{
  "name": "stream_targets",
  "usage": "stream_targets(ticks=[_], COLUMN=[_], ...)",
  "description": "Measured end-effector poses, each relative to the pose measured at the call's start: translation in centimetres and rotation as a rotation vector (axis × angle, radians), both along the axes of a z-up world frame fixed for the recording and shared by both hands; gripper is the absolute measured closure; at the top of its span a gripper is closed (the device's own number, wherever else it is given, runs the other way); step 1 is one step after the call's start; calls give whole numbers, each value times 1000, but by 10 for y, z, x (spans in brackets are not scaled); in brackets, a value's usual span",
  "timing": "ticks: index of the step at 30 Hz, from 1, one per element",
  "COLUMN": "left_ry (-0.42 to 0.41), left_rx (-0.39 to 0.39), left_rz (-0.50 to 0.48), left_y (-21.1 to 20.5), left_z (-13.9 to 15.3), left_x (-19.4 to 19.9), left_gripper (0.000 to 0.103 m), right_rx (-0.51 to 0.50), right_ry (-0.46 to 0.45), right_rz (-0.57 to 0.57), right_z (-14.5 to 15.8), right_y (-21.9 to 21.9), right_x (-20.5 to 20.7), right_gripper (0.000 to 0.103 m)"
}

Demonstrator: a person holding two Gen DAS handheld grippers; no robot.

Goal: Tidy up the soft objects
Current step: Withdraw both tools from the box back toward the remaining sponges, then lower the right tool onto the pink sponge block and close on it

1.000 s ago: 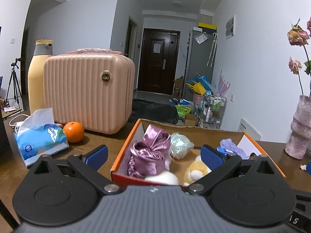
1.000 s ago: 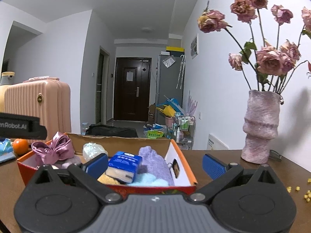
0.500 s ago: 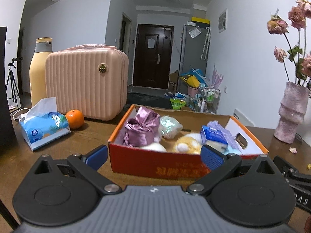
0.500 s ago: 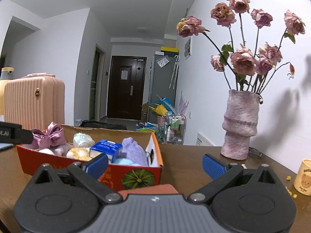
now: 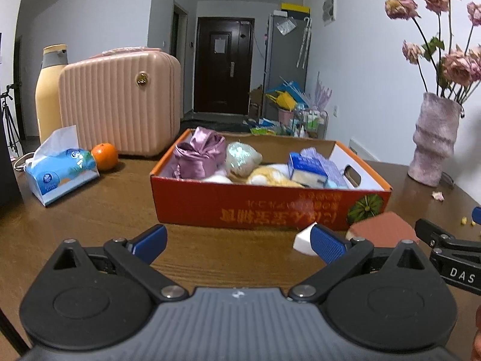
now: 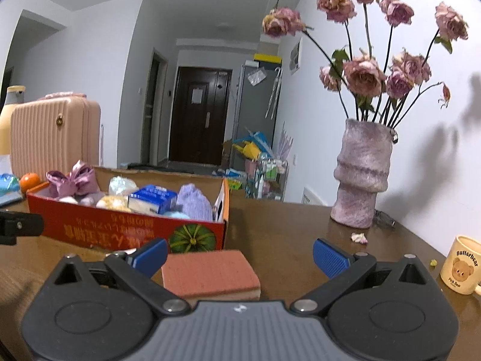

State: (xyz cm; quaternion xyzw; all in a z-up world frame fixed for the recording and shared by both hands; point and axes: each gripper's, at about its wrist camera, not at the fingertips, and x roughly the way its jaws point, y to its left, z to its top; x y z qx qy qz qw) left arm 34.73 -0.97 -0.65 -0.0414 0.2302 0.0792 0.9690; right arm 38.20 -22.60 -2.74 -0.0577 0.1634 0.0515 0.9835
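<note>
Brown wooden surface (image 6: 285,240) carries a terracotta rectangular sponge (image 6: 210,273) between wide right tongs (image 6: 239,254); left tongs (image 5: 237,239) gape empty.

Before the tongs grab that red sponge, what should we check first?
1. Right tongs open wide enough: ok.
2. Red sponge between the right tongs' fingers: ok, though nearer the left finger.
3. Sponge lying flat on the table: ok.
4. Left tongs open and holding nothing: ok.
5. Room in the orange box for one more: cannot tell, it looks quite full.
6. White block beside the sponge, out of the way: cannot tell.
</note>
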Motion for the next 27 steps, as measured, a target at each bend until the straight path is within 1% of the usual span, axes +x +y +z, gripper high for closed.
stream_targets(ticks=[5,8,15,19,22,24,27], left_ry=[22,42,70,83,98,104,107], left_rx=[1,-14,-10,-14,-20,-23,-22], left_rz=[-21,-38,-66,-66,-61,-61,-62], left_y=[-4,-5,-12,-12,-11,-10,-10], left_z=[-3,-6,-12,-14,-16,-17,-18], left_x=[0,2,4,7,10,11,12], left_gripper=[0,0,0,0,0,0,0], right_rx=[-3,-10,-52,-48,-37,-46,-71], right_ry=[59,93,156,192,223,237,245], right_rz=[39,74,146,184,239,262,265], right_z=[-6,-11,-21,-25,-27,-30,-32], right_y=[-2,-2,1,-1,-1,1,4], right_x=[5,10,30,46,56,61,68], right_gripper=[0,0,0,0,0,0,0])
